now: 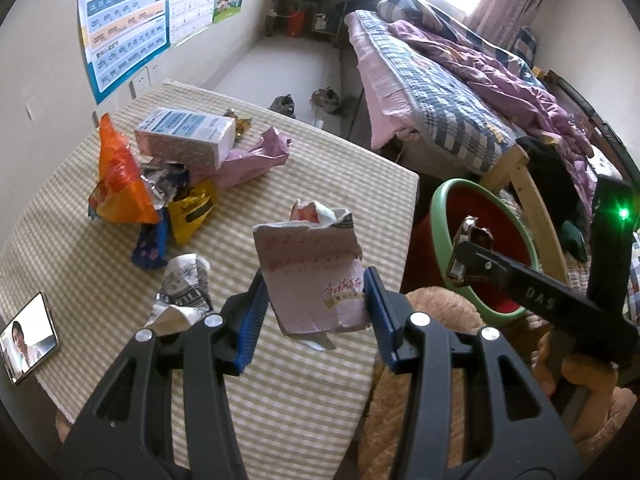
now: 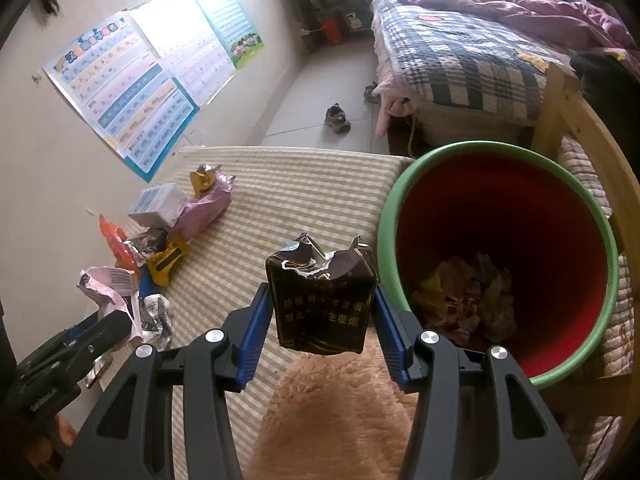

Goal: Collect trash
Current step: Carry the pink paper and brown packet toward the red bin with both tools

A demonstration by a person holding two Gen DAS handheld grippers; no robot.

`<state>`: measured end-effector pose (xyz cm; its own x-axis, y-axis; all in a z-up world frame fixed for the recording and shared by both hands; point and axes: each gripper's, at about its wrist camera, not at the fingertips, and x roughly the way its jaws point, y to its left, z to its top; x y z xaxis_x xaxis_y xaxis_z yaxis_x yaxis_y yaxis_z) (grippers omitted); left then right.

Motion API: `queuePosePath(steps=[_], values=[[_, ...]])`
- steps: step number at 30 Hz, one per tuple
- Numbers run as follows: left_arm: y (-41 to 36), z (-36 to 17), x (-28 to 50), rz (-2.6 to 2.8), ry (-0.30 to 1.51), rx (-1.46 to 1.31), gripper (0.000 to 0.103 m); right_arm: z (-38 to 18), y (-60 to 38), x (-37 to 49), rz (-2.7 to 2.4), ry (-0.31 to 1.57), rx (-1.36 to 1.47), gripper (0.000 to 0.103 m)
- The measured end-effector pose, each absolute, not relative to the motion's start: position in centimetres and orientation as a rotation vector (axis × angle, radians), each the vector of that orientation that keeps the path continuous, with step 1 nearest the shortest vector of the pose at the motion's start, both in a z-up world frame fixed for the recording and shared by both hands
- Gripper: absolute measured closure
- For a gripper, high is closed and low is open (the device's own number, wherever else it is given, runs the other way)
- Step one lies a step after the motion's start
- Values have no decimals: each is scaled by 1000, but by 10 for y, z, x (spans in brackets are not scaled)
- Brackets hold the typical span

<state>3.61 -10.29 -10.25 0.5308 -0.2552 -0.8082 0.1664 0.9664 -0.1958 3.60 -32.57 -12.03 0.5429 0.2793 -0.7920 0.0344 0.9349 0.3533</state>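
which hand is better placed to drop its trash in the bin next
Right. The right gripper, holding the dark carton, sits beside the bin; the left gripper, holding the pink carton, is over the table.

White letters "DAS" on the black arm of the right claw (image 1: 470, 256) at right of frame, gold Chinese warning "禁止中小学生吸烟" on the dark crumpled pack (image 2: 322, 304) at centre, red Chinese script on the torn pink box (image 1: 316, 276), not legible, wall charts (image 1: 124, 28) upper left, characters too small to read.

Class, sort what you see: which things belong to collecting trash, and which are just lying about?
Job:
left gripper holding pink carton
right gripper holding dark packet
red bin
wrapper pile

Lying about:
phone
shoes
bed
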Motion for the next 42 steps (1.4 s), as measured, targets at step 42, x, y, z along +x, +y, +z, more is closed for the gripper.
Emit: queuePosePath(steps=[42], values=[[-193, -115, 64, -449, 1047, -90, 58, -128, -422, 24, -54, 948, 473, 54]])
